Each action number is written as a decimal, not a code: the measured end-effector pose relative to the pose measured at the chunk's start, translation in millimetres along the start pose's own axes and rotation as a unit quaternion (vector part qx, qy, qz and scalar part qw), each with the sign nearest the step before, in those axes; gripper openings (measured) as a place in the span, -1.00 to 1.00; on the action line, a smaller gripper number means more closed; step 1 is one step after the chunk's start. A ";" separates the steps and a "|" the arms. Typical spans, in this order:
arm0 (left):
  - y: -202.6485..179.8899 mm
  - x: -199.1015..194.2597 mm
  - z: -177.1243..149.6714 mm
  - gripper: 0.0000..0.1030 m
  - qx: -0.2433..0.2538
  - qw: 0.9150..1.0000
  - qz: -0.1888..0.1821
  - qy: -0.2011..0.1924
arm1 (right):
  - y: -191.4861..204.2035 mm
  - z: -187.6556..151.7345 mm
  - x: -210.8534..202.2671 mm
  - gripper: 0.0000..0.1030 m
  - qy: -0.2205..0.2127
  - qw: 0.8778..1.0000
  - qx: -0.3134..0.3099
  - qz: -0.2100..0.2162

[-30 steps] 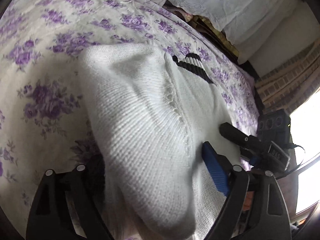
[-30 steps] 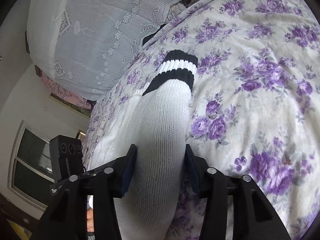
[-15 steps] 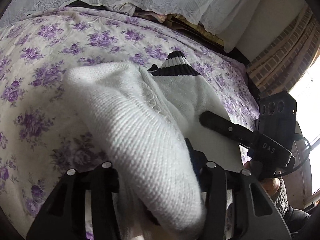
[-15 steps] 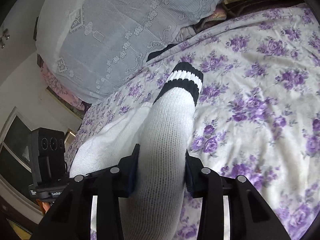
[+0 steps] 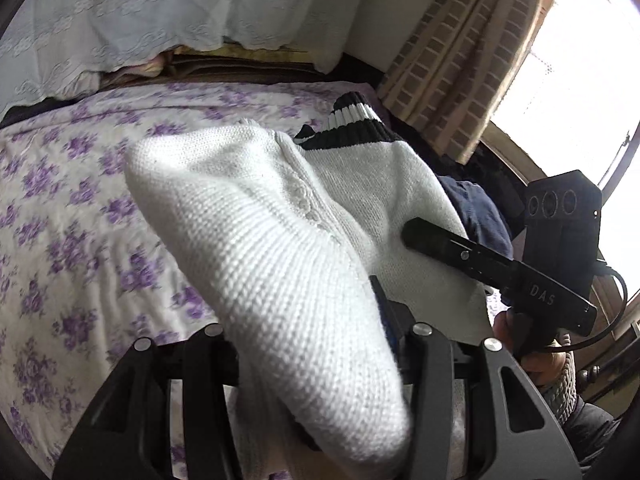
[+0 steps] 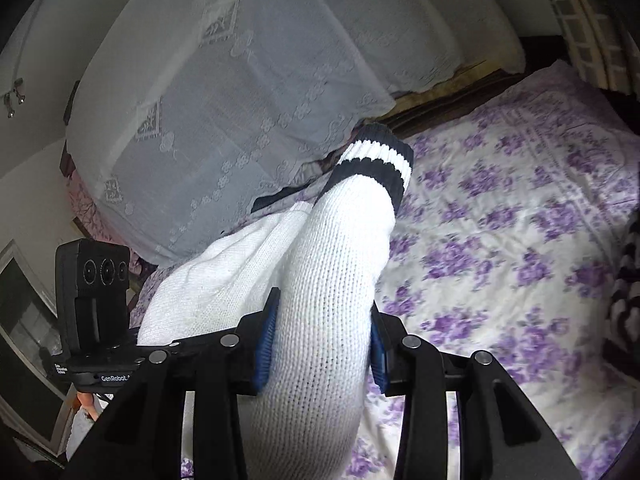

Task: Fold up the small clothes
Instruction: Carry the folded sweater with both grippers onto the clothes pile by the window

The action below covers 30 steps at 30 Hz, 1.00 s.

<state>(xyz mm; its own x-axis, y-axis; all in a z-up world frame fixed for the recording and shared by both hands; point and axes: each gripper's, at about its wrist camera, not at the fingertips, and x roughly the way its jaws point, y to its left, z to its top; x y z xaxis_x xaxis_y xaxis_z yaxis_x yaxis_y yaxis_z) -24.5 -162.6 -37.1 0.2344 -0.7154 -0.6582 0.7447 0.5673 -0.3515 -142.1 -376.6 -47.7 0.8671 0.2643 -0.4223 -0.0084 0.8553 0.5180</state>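
A floral bedspread (image 6: 520, 240) lay beneath a lifted white knit sweater (image 5: 288, 248).
One sleeve each was clamped by the left gripper (image 5: 312, 344) and the right gripper (image 6: 320, 344).

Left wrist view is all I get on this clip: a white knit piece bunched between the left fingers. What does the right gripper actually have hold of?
Observer: The right gripper is shut on a sleeve of the white sweater, blue pads pressed against both sides.
Reviewer: Which end of the sleeve points away from it?
Observer: The black-and-white striped cuff, sticking out ahead of the fingers.
Reviewer: Anything else on the floral bedspread over there?
Observer: At the right edge of the right wrist view, a dark patterned item lies on the bedspread; too cropped to identify.
Reviewer: And beyond the cuff?
Observer: A white lace cover draped over a large bulk.
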 end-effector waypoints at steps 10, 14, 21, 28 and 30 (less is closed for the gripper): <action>-136.7 39.0 58.7 -0.09 0.087 0.994 -0.070 0.005 | -64.5 36.9 -136.1 -0.24 -0.121 0.990 0.042 -0.058; -180.2 71.8 74.0 -0.09 0.113 0.989 -0.096 0.021 | -102.1 38.1 -176.4 -0.24 -0.162 0.980 0.070 -0.091; -234.9 147.4 82.6 -0.09 0.145 0.981 -0.122 0.045 | -171.9 23.4 -213.5 -0.24 -0.217 0.955 0.115 -0.164; -253.0 240.4 74.6 0.05 0.166 0.977 -0.105 0.076 | -263.4 -16.4 -209.6 -0.21 -0.241 0.922 0.228 -0.199; -243.7 257.0 70.1 0.37 0.140 0.981 -0.107 0.080 | -284.7 -32.6 -208.5 0.24 -0.252 0.912 0.255 -0.200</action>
<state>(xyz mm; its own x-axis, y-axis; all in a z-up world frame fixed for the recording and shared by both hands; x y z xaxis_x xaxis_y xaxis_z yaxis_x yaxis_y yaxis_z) -101.9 -513.4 -73.9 -0.0307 -0.7206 -0.6926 0.9136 0.2609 -0.3119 -336.7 -660.6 -131.4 0.8701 -0.3708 -0.3248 0.4799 0.4867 0.7299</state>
